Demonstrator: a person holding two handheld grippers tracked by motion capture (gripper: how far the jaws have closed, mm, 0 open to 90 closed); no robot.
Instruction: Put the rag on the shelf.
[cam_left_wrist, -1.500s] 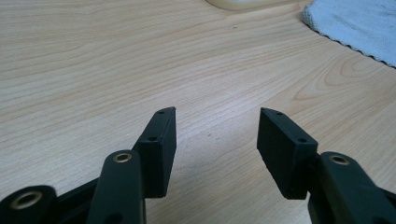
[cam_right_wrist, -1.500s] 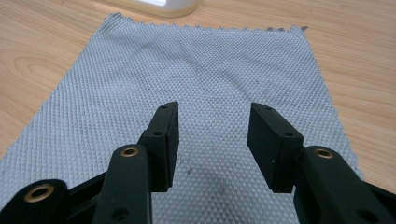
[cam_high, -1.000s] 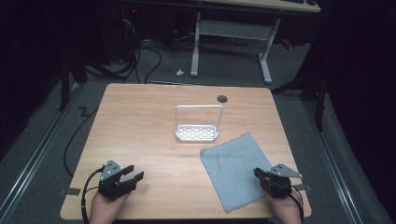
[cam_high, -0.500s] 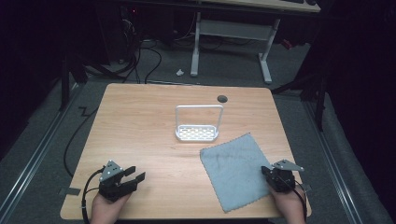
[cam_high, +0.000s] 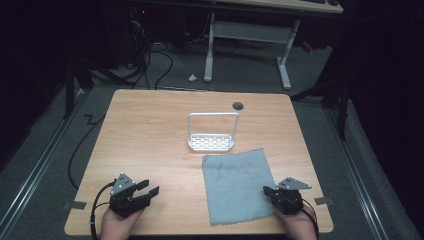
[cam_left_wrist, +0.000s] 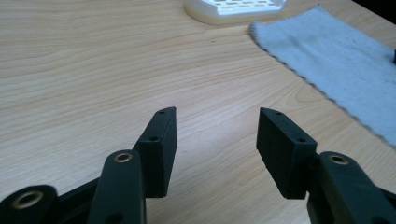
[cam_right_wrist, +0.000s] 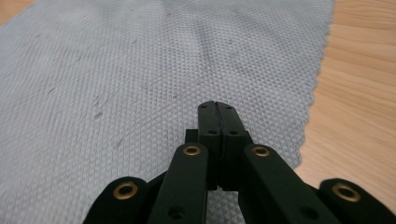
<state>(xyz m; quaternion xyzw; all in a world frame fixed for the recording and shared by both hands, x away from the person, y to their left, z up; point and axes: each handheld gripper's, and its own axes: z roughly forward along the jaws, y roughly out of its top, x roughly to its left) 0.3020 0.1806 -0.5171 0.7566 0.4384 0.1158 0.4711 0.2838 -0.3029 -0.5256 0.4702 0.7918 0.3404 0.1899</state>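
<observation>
Grey cloth (cam_high: 237, 186) flat on worktop (cam_high: 150, 140), right of centre, near edge; white perforated tray (cam_high: 211, 142) just beyond its far edge. Right gripper (cam_right_wrist: 217, 105) fully closed, empty, over cloth's right edge. Left gripper (cam_left_wrist: 217, 128) spread wide, empty, above bare wood.
</observation>
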